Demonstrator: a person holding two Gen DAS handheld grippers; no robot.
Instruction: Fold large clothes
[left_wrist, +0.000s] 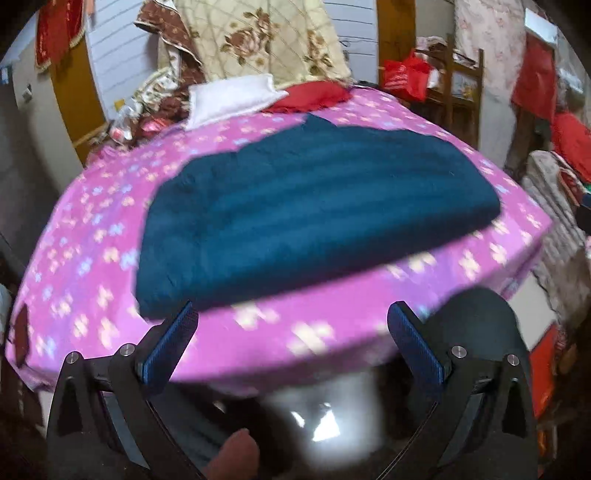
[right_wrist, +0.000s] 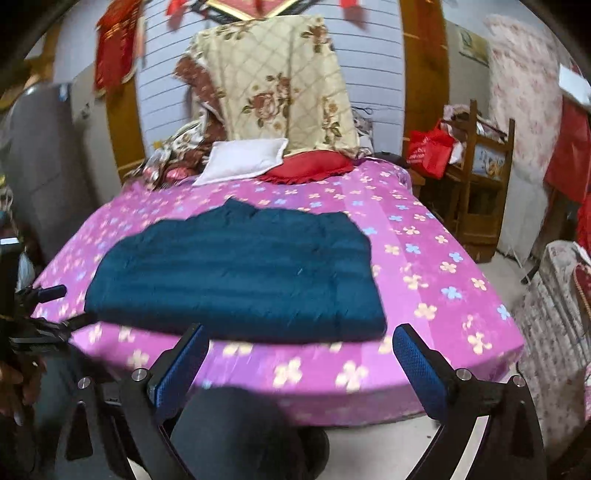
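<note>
Dark teal garment (left_wrist: 317, 206) lies on the bed (left_wrist: 332, 325), near its front edge, already a flat, roughly rectangular slab with a ragged far edge at 12 o'clock. Judged from that shape: at least one fold looks done; further halving, or squaring the far edge, may remain. How many layers it has cannot be told.

Left claw (left_wrist: 291, 343) spread wide, holding nothing, hanging off the bed's front edge, apart from the garment. Right claw (right_wrist: 301, 363) likewise wide apart and empty, short of the cloth.

Containers: a red bag (right_wrist: 430, 149) at 2 o'clock on a wooden rack (right_wrist: 480, 192); contents not visible. White pillow (right_wrist: 245, 160) and red cushion (right_wrist: 308, 166) sit at the bed's far end.
</note>
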